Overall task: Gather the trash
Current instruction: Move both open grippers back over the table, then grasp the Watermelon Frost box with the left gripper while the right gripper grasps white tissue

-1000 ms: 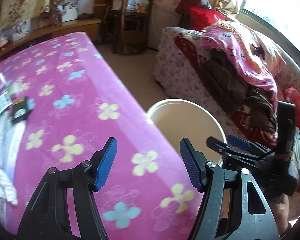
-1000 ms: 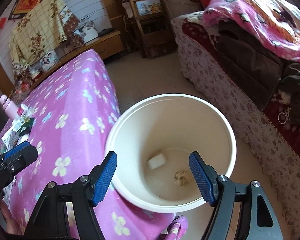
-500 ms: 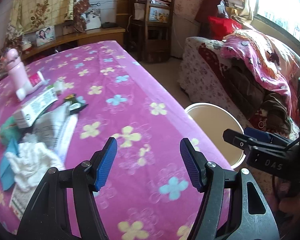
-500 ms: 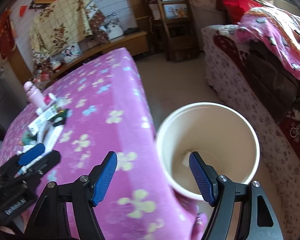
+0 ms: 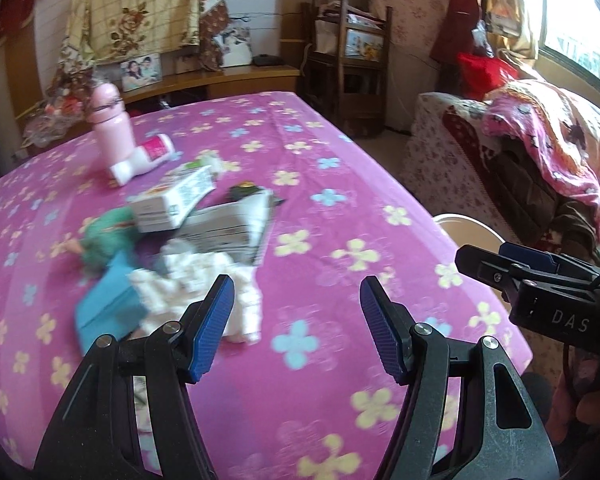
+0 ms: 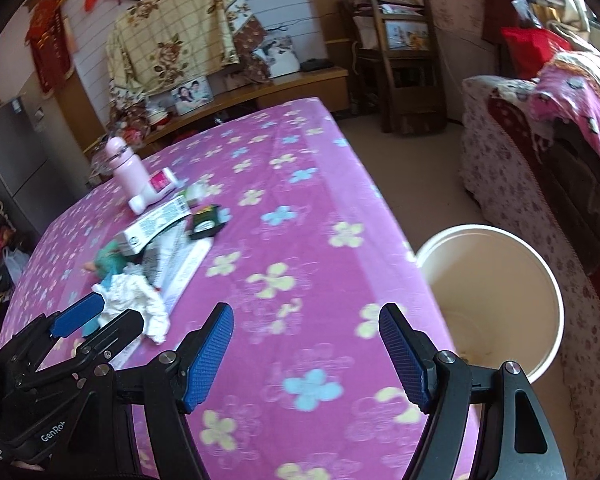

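- Trash: a crumpled white tissue, flattened cartons and a blue packet lie heaped at the left of the pink flowered surface.
- Bin: on the floor off the surface's right edge, near you.
- Left gripper and right gripper: fingers wide, nothing between them.
- Step, as judged: approach for a pick. Next, lower your left gripper astride the tissue, nearest to it, and close.

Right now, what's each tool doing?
Left tool: open, holding nothing, above the tablecloth.
Right tool: open, holding nothing.
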The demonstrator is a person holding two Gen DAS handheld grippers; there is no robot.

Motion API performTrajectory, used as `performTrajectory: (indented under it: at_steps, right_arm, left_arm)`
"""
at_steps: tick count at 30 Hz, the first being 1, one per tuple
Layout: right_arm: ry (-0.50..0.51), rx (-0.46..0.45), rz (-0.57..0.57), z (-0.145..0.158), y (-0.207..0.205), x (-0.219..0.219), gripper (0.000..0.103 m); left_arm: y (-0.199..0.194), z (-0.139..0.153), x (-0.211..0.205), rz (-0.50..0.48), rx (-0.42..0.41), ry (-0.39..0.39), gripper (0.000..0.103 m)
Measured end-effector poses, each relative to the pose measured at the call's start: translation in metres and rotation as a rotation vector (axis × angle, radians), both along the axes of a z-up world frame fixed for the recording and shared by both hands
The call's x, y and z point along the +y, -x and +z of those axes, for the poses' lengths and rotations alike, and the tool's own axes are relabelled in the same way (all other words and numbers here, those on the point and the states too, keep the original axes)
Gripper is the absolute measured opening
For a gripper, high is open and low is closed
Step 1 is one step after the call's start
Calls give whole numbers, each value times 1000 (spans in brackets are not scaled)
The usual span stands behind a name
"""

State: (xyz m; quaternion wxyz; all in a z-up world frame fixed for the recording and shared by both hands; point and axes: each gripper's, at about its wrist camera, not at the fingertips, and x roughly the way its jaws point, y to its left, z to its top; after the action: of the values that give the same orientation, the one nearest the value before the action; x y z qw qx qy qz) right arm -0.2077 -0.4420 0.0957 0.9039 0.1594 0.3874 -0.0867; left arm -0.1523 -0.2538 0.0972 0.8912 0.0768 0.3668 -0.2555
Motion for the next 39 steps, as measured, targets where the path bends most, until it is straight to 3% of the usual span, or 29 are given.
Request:
performTrajectory:
  at_steps: [10, 18, 25, 32, 39]
  right_arm:
    - [7, -8, 85, 4, -16, 49, 76]
    - [-8, 10, 129, -4, -28, 65, 77]
    - [-43, 37, 207, -18, -46, 85, 77]
    - [-47, 62, 222, -27, -55, 93, 77]
    - [-53, 71, 225, -32, -60, 94, 77]
  left_arm:
    - [-2, 0, 53, 69, -24, -15, 65]
    - [-2, -10, 94, 42, 2, -11, 75]
    - [-9, -31, 118, 21, 39, -41, 76]
    - [-27, -54, 117, 21, 87, -65, 76]
    - [-44, -75, 95, 30, 126, -149, 76]
